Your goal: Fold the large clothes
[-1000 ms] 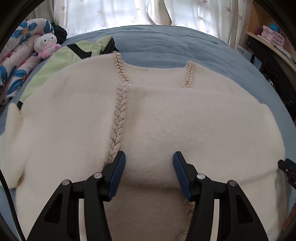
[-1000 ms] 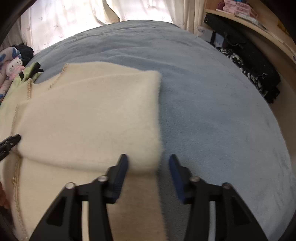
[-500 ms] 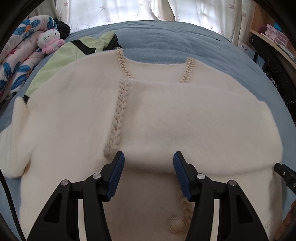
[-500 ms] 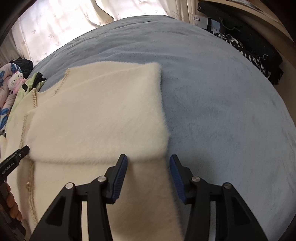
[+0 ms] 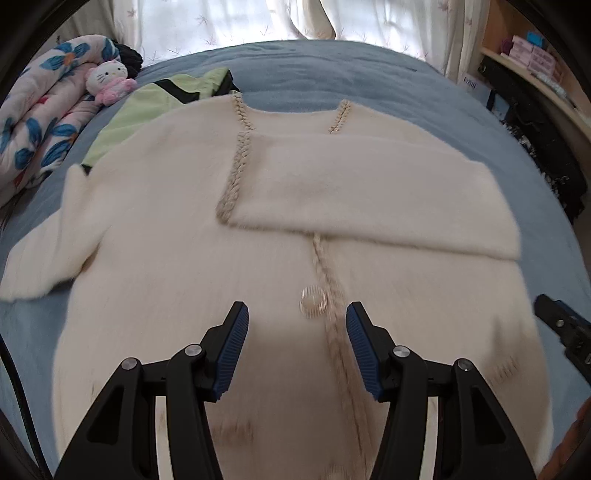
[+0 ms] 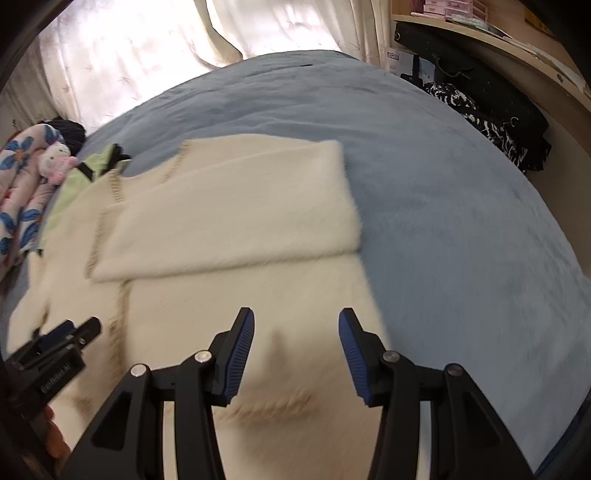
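A fluffy cream cardigan [image 5: 155, 251] with braided trim lies flat on the blue bed [image 5: 332, 74]. Its right sleeve [image 5: 369, 195] is folded across the chest, while the left sleeve [image 5: 48, 251] still sticks out to the side. A round button [image 5: 313, 306] sits on the front placket. My left gripper [image 5: 293, 328] hovers open above the lower front, nothing between its pads. My right gripper [image 6: 295, 332] stands open over the cardigan's [image 6: 229, 295] right side near its edge, below the folded sleeve [image 6: 236, 218]. The left gripper's tip [image 6: 74, 332] shows at the left of the right wrist view.
A light green garment [image 5: 155, 99] lies partly under the cardigan's far left shoulder. A floral quilt [image 5: 40, 122] and a white plush cat [image 5: 109, 81] sit at the far left. Shelves and dark bags [image 6: 480, 99] stand beyond the bed's right edge. Curtains [image 5: 229, 22] hang behind.
Both grippers have pulled back and up from the folded sleeve's edge, so more of the cardigan's lower front shows. The sleeve stays folded across the chest.
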`<state>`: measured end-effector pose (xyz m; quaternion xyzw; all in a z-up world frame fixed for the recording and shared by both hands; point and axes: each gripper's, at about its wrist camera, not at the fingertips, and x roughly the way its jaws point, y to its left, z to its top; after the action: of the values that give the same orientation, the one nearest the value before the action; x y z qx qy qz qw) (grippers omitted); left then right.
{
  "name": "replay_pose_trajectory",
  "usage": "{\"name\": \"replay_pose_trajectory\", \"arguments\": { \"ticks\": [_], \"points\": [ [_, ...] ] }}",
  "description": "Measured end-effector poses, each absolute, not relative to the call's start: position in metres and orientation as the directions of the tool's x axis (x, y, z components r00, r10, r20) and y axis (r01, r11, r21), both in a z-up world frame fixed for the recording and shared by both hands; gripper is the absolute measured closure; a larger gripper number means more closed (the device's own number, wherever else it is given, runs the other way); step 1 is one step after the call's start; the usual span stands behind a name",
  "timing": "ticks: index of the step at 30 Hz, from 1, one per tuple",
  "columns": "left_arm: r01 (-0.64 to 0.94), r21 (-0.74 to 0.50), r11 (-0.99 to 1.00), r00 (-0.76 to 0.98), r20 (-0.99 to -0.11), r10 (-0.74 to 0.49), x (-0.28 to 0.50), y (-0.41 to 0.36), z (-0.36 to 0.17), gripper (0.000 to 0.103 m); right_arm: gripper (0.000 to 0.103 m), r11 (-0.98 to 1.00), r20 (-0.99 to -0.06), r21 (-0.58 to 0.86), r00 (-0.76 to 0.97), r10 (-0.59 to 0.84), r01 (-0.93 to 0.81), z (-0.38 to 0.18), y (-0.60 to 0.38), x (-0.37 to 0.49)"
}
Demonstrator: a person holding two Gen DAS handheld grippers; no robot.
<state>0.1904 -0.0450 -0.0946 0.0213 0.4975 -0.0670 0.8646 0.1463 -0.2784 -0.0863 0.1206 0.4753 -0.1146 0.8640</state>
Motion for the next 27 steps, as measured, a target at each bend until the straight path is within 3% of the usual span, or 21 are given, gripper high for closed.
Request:
{"name": "replay_pose_trajectory", "arguments": {
  "ticks": [8, 11, 16, 20, 27],
  "points": [
    [0.169, -0.020, 0.985, 0.569, -0.814, -0.114, 0.116, -0.013, -0.061, 0.048, 0.055, 0.975, -0.832, 0.048, 0.548, -0.081, 0.217, -0.066, -0.224, 0.102],
    [0.154, -0.067, 0.986, 0.581, -0.801, -0.145, 0.098, 0.006, -0.048, 0.032, 0.055, 0.983, -0.818, 0.020, 0.569, -0.088, 0.180, -0.054, -0.202, 0.089],
    [0.127, -0.045, 0.991, 0.667, -0.735, -0.119, 0.071, 0.038, -0.024, 0.028, 0.055, 0.992, -0.797, -0.003, 0.599, -0.080, 0.129, -0.036, -0.170, 0.075],
    [0.108, -0.106, 0.988, 0.702, -0.695, -0.151, 0.058, 0.069, -0.009, 0.023, 0.055, 0.996, -0.771, -0.031, 0.632, -0.076, 0.082, -0.019, -0.139, 0.068],
    [0.015, -0.094, 0.995, 0.745, -0.662, -0.074, 0.048, 0.125, 0.002, 0.021, 0.055, 0.997, -0.750, -0.071, 0.659, -0.058, 0.007, -0.008, -0.087, 0.066]
  ]
}}
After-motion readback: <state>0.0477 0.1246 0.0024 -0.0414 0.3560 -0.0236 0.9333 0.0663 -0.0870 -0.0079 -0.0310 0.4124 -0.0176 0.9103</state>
